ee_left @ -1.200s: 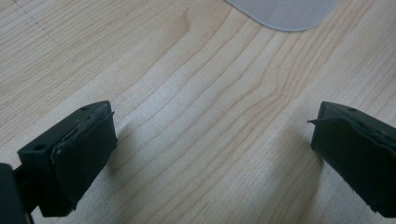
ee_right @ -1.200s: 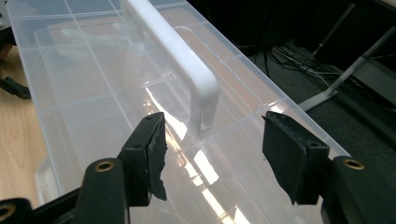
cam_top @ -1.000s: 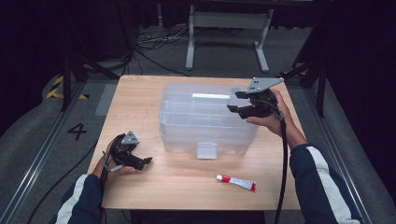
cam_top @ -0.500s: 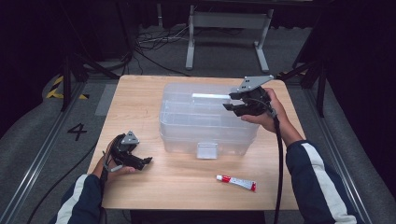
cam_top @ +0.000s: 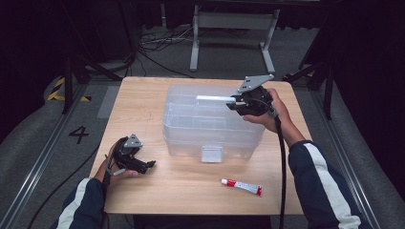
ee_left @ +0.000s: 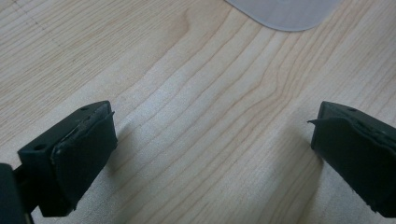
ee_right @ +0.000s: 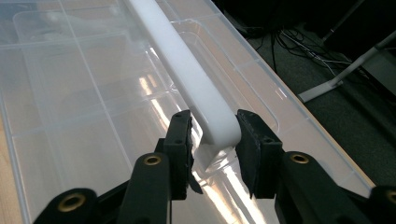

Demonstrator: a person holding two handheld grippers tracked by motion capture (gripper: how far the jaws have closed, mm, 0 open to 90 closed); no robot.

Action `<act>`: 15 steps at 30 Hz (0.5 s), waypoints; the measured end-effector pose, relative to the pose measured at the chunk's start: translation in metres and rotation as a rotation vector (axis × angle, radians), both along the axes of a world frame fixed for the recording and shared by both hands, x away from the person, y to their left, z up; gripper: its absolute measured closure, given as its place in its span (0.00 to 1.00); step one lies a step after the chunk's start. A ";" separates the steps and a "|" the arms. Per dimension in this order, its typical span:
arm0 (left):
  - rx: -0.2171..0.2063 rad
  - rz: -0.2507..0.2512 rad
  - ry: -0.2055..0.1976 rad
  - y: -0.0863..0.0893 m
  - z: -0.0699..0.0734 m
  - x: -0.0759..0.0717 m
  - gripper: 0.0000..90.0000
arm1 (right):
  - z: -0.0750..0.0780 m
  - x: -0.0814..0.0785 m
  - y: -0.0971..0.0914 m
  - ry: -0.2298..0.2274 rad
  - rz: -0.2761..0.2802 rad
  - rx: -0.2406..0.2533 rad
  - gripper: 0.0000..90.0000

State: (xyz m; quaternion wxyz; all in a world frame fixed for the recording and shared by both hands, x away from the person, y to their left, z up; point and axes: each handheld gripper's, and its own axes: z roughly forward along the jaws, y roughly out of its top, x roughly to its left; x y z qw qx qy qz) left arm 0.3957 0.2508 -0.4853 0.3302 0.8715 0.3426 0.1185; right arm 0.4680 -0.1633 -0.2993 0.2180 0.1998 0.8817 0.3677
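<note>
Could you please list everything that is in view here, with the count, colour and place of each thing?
storage box: one, clear plastic, middle of the table, divided inside
handle: one, white, on top of the storage box's lid
tube: one, red and white, lying on the table in front of the storage box
table: one, light wood
metal stand: one, grey, on the floor behind the table
cables: several, black, on the floor behind the table
left gripper: one, black, jaws open over bare table wood
right gripper: one, black, jaws just been closing, one on each side of the handle's end
sleeves: two, dark with a white stripe
</note>
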 end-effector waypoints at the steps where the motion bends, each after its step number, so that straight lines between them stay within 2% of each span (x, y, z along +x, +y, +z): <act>1: 0.000 0.000 0.000 0.000 0.000 0.000 0.00 | 0.000 0.000 0.001 -0.004 0.002 -0.001 0.80; 12: 0.000 0.000 0.005 0.000 0.000 0.000 0.00 | 0.001 -0.001 0.004 -0.023 -0.016 -0.016 0.81; 15: -0.001 0.000 0.002 0.000 0.000 0.000 0.00 | 0.001 0.000 0.003 -0.014 -0.017 -0.008 0.81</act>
